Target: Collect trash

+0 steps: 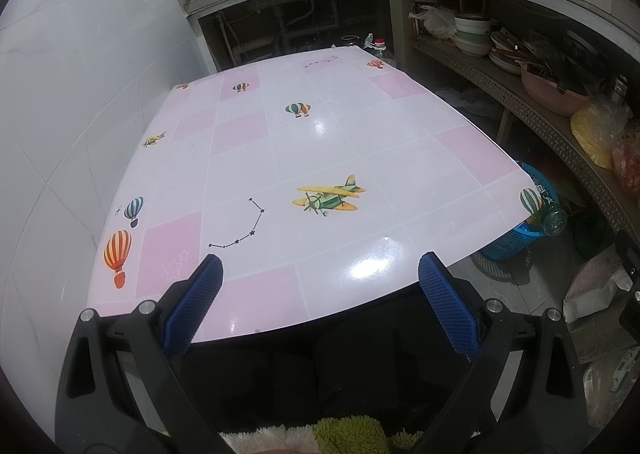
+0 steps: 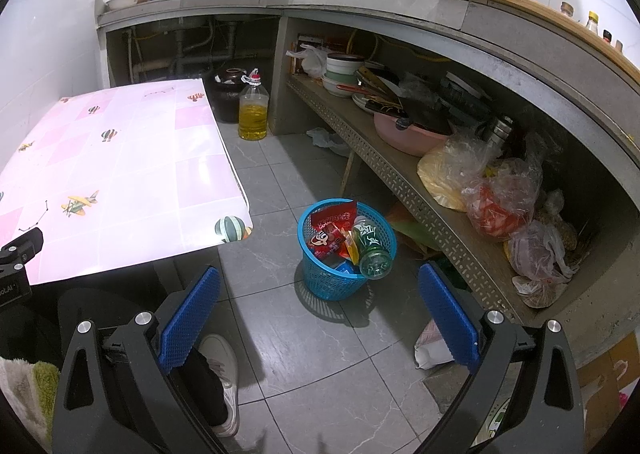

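A blue mesh basket [image 2: 320, 282] stands on the grey floor beside the table. It holds a green plastic bottle [image 2: 370, 250], red snack wrappers [image 2: 329, 236] and other packets. My right gripper [image 2: 318, 278] hovers open above the floor, its blue pads framing the basket from the near side, nothing between them. My left gripper [image 1: 320, 262] is open over the near edge of the pink patterned table [image 1: 256, 158], holding nothing. In the left wrist view the basket [image 1: 516, 242] and bottle [image 1: 554, 218] peek out past the table's right corner.
A low shelf [image 2: 400, 170] at right carries bowls, a pink basin [image 2: 408, 134] and plastic bags. An oil bottle [image 2: 253, 114] and dark jar [image 2: 228, 94] stand on the floor beyond the table. A person's white shoe [image 2: 224, 370] is near my right gripper. White wall [image 1: 60, 94] at left.
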### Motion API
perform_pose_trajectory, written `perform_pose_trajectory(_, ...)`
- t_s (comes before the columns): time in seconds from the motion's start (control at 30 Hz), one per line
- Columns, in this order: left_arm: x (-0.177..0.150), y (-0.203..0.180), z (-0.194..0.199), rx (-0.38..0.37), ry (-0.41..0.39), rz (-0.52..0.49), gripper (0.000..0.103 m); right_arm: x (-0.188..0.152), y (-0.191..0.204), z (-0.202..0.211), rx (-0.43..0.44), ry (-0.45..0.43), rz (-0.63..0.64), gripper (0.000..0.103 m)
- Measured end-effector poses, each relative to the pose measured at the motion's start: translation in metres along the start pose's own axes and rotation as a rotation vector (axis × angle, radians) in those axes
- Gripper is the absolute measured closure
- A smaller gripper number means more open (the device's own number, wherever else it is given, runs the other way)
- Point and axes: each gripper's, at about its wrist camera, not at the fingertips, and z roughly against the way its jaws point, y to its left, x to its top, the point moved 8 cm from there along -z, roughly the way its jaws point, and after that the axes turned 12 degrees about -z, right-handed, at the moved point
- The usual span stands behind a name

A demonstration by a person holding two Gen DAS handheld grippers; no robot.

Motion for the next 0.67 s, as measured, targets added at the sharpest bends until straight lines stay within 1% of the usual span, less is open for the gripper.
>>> perform_pose_trajectory(0.4,-0.0002,0.0012,-0.001,-0.002,0.003,0.0,0.009,0.0005,-0.0006,-0.0004,0.001,-0.001,0.002,0.007)
perform_pose_trajectory(0.67,-0.002,-0.0009,-0.0024,-0.017,0.013,0.003,0.009,0.0002,-0.0004,-0.0002,0.001,-0.001,0.001,0.007)
